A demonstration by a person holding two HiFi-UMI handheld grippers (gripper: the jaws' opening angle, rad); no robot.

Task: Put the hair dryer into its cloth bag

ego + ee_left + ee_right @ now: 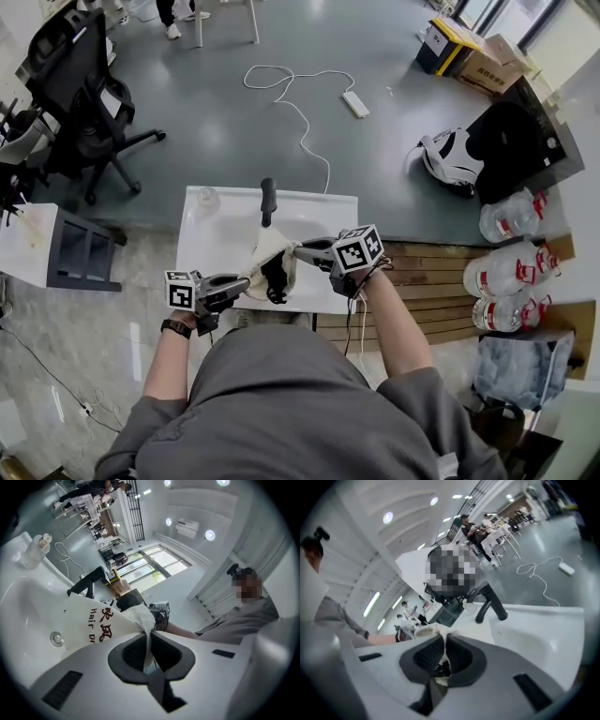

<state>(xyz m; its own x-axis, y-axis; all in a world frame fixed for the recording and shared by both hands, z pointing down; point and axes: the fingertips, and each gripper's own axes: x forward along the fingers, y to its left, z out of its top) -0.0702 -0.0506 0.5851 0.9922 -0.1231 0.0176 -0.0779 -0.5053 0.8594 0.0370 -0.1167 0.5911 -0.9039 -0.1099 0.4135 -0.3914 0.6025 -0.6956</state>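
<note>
Pinching left edge of cloth bag (pixel 265 253) with left gripper (pixel 149 638), closed tight on the fabric. Holding bag over white sink (pixel 220 234), mouth spread. In the mouth: black hair dryer (pixel 274 277), dark end poking out, looks mostly in. Pinching opposite edge with right gripper (pixel 443 640), likewise closed on cloth. Probably at the bagging step, nearly done. Next: needs settling dryer fully down, then drawing mouth closed, keeping both pinches firm so cloth doesn't slip.
</note>
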